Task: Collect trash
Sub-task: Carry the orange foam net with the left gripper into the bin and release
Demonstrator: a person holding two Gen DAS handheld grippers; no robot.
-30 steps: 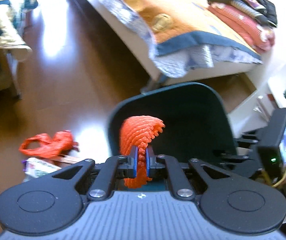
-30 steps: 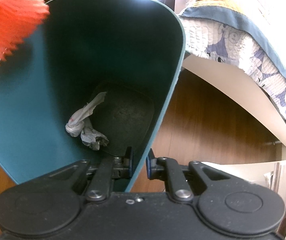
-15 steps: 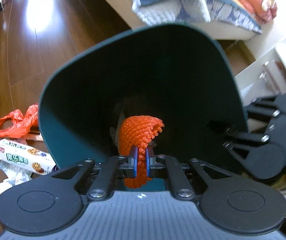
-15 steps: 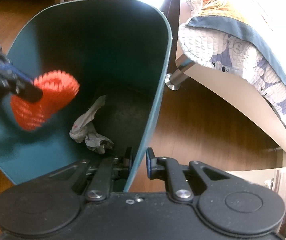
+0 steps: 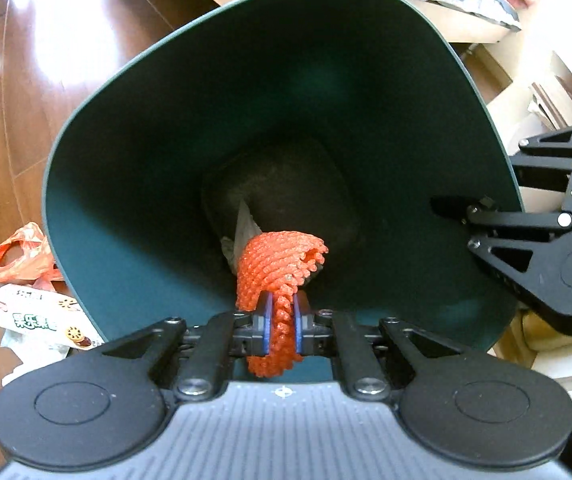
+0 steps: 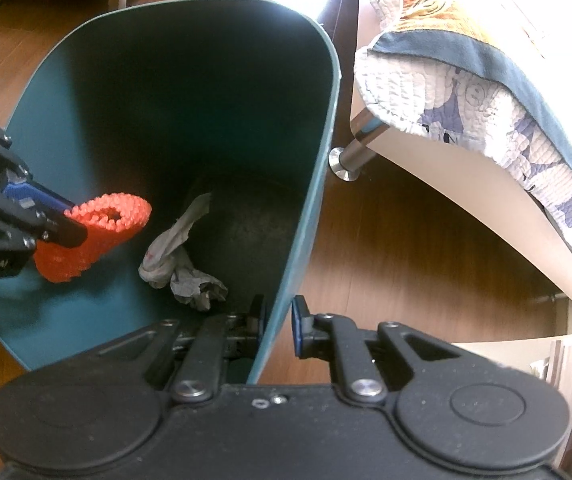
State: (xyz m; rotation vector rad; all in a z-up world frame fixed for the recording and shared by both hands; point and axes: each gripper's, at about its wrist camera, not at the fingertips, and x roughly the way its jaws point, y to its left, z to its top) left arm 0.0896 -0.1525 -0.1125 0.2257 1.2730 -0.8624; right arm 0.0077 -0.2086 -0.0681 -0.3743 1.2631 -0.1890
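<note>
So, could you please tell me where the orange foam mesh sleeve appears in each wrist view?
Left wrist: orange foam mesh sleeve sits low centre, between the left gripper fingers, whose jaws have just been opening.
Right wrist: sleeve at the left edge, inside the bin.
Shared landmark: the dark green plastic bin with crumpled tissue at its bottom.

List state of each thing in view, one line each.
left tongs: jaws just eased wider, orange foam net still between them, inside the bin
right tongs: shut on bin wall
green bin: tilted, open
crumpled tissue: lying on bin bottom
orange bag: on floor
snack packet: on floor
</note>
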